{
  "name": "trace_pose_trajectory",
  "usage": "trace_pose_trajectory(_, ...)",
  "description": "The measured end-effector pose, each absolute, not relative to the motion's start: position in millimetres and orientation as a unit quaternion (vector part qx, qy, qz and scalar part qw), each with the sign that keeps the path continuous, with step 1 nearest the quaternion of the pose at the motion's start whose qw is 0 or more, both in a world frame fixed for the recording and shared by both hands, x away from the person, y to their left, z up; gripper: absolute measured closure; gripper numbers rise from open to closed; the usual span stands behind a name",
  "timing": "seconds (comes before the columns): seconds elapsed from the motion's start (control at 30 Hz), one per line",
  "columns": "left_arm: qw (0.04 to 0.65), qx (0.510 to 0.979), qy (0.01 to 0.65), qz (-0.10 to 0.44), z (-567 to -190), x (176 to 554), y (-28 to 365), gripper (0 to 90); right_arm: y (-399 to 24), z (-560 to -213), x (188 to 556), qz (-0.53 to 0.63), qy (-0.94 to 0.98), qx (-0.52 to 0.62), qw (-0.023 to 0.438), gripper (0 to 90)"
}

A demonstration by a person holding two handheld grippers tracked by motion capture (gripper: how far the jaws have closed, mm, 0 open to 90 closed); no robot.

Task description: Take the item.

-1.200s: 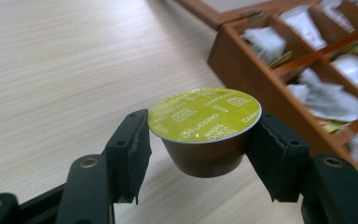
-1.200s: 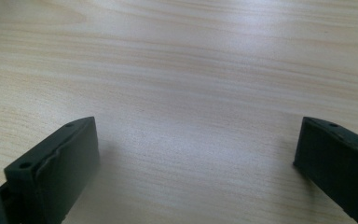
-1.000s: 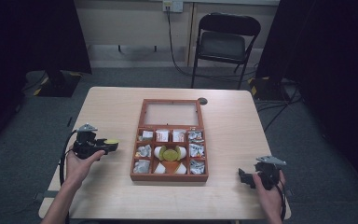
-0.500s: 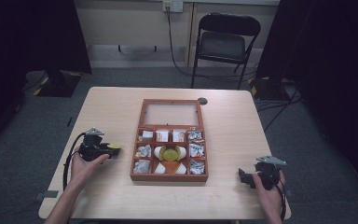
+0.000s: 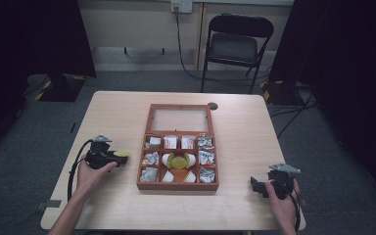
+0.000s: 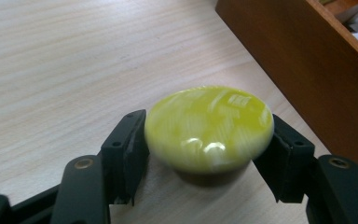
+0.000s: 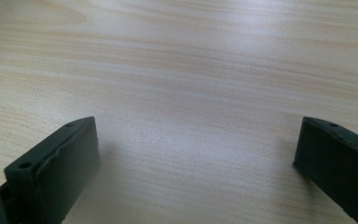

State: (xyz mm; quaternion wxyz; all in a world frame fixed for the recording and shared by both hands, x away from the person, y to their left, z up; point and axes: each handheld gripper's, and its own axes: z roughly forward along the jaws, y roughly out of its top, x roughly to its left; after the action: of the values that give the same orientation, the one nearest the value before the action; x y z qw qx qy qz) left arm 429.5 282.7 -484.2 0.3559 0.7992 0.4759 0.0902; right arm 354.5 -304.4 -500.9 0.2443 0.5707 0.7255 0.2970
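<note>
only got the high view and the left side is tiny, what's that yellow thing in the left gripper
Observer: A glossy yellow lid, dome-shaped, sitting between the left gripper's jaws.
Operator: is it down on the table yet
Observer: It casts a shadow close under it on the table; contact I cannot tell.
Operator: jaws letting go?
Observer: They have just been opening, and the fingers are at the lid's edges.
Operator: and the right one
Observer: The right gripper is open over bare wood.

The left gripper has sunk toward the table with the yellow-green lid, moving nearer and left. Its jaws have just been opening slightly, the lid between them.
</note>
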Motion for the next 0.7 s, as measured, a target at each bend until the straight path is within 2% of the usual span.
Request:
trace_pose_trajectory(0.27, 0.377, 0.792, 0.472, 0.086, -478, 427, 284, 27.8, -304, -501, 354, 0.297, 0.726, 0.571, 0.244, 0.0)
trace_pose_trajectory(0.7, 0.407, 0.770, 0.481, 0.104, -463, 418, 297, 20.2, -304, -501, 354, 0.297, 0.725, 0.571, 0.244, 0.0)
